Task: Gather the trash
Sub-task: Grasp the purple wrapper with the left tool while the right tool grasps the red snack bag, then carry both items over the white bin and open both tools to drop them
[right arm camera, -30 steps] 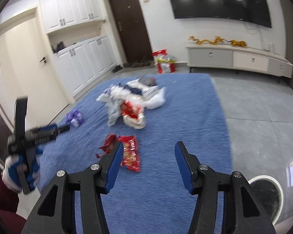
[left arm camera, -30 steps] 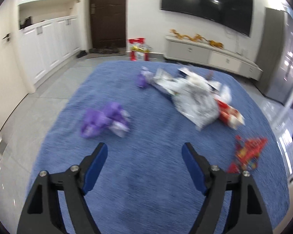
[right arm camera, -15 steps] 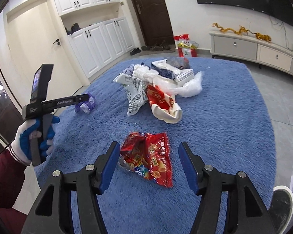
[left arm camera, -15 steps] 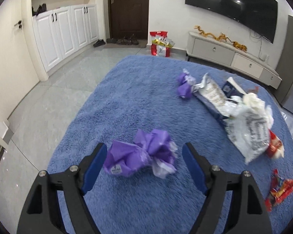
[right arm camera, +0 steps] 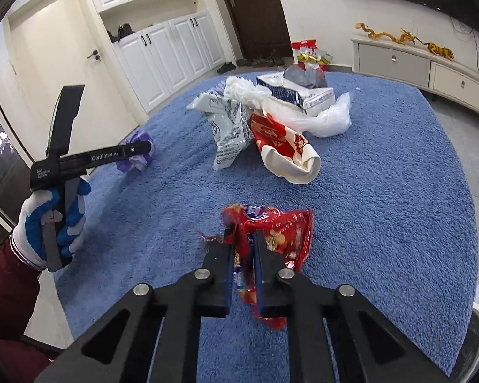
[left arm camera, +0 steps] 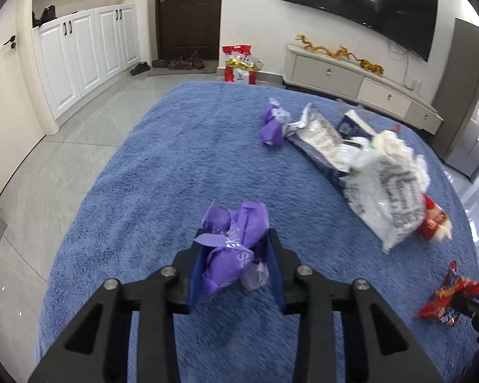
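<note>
My left gripper is shut on a crumpled purple wrapper over the blue rug. My right gripper is shut on a red snack bag; that bag also shows at the right edge of the left wrist view. A second purple wrapper lies farther back. A pile of white plastic bags, a blue and white pouch and a red and white wrapper lies mid-rug.
The left gripper, in a gloved hand, shows at the left of the right wrist view. White cabinets line the left wall, a low TV console the back. A red gift bag stands near the door.
Both grippers have closed: the left on the purple wrapper, the right on the red snack bag. Both moved forward and down to the rug.
</note>
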`<move>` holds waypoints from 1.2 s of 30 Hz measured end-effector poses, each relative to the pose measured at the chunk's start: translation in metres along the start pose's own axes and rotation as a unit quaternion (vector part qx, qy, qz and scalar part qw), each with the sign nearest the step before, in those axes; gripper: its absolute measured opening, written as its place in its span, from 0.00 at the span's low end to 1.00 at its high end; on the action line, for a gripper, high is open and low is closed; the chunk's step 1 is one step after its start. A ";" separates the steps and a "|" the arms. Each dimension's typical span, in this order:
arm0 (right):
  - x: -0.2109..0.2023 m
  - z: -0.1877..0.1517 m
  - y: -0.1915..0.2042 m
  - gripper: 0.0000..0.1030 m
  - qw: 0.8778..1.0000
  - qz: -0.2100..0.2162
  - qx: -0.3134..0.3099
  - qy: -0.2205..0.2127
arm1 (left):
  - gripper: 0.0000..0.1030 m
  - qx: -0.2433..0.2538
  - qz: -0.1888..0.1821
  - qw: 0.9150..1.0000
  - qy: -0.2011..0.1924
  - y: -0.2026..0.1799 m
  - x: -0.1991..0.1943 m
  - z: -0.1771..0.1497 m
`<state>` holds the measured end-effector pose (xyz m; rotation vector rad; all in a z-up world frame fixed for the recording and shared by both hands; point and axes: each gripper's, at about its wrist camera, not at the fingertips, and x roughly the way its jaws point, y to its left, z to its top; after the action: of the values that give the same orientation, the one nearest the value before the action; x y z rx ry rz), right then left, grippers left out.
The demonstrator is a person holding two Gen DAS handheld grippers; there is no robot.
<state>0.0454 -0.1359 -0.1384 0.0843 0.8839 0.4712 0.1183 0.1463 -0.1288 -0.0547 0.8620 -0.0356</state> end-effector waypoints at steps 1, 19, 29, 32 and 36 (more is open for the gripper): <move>-0.005 -0.001 0.000 0.08 1.000 0.000 0.002 -0.006 | 0.31 0.002 -0.003 1.000 -0.003 -0.002 -0.005 -0.002; -0.132 -0.044 -0.073 0.07 0.984 -0.063 0.094 -0.139 | 0.31 0.146 -0.147 0.977 -0.055 -0.167 -0.105 0.007; -0.195 -0.130 -0.194 0.08 0.939 -0.223 0.226 -0.133 | 0.31 0.313 -0.267 0.912 0.004 -0.366 -0.100 -0.032; -0.197 -0.155 -0.228 0.09 0.923 -0.248 0.270 -0.119 | 0.31 0.351 -0.287 0.891 0.027 -0.423 -0.093 -0.054; -0.197 -0.184 -0.268 0.11 0.902 -0.260 0.327 -0.109 | 0.33 0.379 -0.304 0.871 0.068 -0.489 -0.073 -0.080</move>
<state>-0.1037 -0.4829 -0.1833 0.4956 0.7717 -0.3475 0.0054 -0.3405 -0.0953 0.4242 0.8931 -0.9792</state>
